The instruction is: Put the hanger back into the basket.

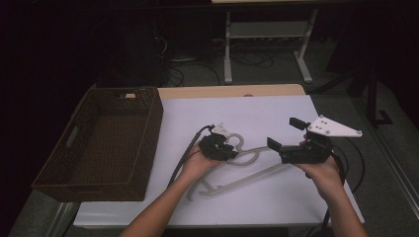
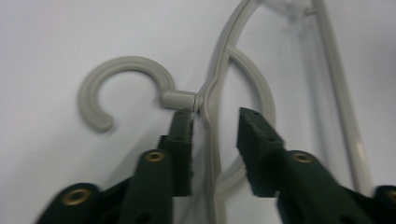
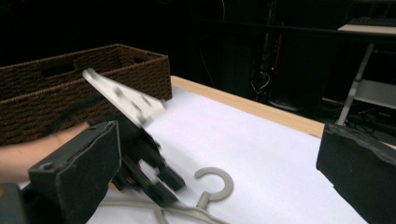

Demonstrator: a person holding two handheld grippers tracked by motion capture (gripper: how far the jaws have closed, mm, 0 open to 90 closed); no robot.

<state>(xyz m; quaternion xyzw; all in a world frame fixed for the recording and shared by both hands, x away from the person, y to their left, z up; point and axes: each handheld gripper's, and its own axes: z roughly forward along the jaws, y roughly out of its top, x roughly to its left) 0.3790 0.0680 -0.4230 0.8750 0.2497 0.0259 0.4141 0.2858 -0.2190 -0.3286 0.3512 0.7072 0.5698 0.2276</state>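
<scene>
I hold a black two-jaw gripper in each hand over a table covered with a white sheet (image 1: pixel 257 113). My left gripper (image 1: pixel 228 152) is tipped down onto a pale grey plastic clothes hanger (image 1: pixel 247 174) that lies flat on the sheet. In the left gripper view its jaws stand apart, released, one on each side of the hanger's neck (image 2: pixel 211 100): the left pad sits just under the short stem where the round hook (image 2: pixel 122 84) joins the body, close enough that I cannot tell whether it touches, and the right pad is clear of the plastic, over the inner curved brace. The hook curls away to the left of my left jaws, and the hanger's long straight bar (image 2: pixel 338 88) runs up past the right jaw.

My right gripper (image 1: pixel 284 136) is held above the sheet, to the right of the left one and pointing toward it, with its grey three-cornered plate (image 1: pixel 333 127) on top. Its jaws are spread wide with nothing between them. Looking along them, I see my left gripper (image 3: pixel 170 186) blurred ahead, the hanger's hook (image 3: pixel 215 183) just beyond it on the sheet, and a dark brown woven rectangular basket (image 3: pixel 56 98) farther off, at the table's left edge, beyond my left gripper.
</scene>
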